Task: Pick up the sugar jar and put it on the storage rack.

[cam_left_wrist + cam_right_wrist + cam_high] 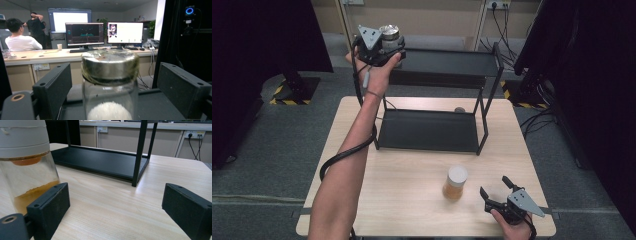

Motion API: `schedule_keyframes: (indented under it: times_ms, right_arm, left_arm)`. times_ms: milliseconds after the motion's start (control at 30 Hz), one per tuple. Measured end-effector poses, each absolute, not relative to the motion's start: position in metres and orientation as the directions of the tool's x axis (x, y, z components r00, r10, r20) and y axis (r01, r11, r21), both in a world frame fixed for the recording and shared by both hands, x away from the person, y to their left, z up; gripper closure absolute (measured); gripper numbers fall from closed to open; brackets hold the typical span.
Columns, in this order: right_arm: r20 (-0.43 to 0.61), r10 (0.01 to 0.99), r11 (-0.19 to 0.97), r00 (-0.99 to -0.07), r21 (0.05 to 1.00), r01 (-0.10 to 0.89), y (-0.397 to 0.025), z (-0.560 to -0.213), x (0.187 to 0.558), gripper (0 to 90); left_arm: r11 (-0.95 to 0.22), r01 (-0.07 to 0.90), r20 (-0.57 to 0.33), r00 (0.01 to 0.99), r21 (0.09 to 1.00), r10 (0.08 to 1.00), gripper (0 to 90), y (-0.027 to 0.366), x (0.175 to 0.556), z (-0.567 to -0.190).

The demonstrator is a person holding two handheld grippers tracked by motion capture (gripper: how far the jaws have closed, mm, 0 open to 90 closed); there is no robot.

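- Left claw (384,47): located at the upper left of the high view, raised at the left end of the top tier of the black two-tier metal shelf rack (447,62).
- The clear glass jar with a silver metal lid and white contents (390,34) stands between the jaws of the left claw. In the left gripper view the jar (110,82) occupies the lower centre of the frame, with one black jaw at the lower left and the other at the lower right.
- In that view a gap is visible between each jaw and the jar wall. The jaws stand apart; contact with the glass cannot be confirmed.
- The base of the jar lies below the frame edge, so it cannot be told whether it rests on the top tier.
- Right claw (498,189): located at the lower right of the high view, low over the light wooden worktop (412,175), jaws spread wide with nothing between them.
- The clear glass jar with a white lid and amber contents (455,183) stands upright on the worktop, just left of the right claw and apart from it.
- In the right gripper view this jar (27,165) appears at the upper left, behind the left-hand jaw and outside the gap between the jaws. The lower tier of the rack (100,161) lies beyond, in the upper centre.
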State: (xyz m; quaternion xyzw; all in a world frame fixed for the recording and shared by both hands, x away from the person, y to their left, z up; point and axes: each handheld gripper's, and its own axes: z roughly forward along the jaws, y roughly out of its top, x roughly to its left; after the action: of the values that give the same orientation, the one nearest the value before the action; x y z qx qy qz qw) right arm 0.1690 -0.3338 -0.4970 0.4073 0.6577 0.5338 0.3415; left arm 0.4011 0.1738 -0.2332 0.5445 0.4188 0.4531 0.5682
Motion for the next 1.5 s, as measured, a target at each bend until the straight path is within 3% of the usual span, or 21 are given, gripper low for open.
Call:
schedule_keyframes:
  times_ms: [433, 1500]
  right_arm:
    - [-0.020, 0.899, 0.104, -0.437, 0.980, 0.170, -0.333, -0.497, 0.169, 7.8]
    - [-0.020, 0.900, 0.104, -0.436, 0.980, 0.170, -0.332, -0.497, 0.169, 7.7]
  left_arm:
    - [-0.029, -0.078, 0.048, 0.255, 0.997, 0.966, 11.6, 0.181, 0.356, -0.248]
    - [0.003, -0.093, 0.026, 0.309, 0.996, 0.951, 10.9, 0.193, 0.315, -0.304]
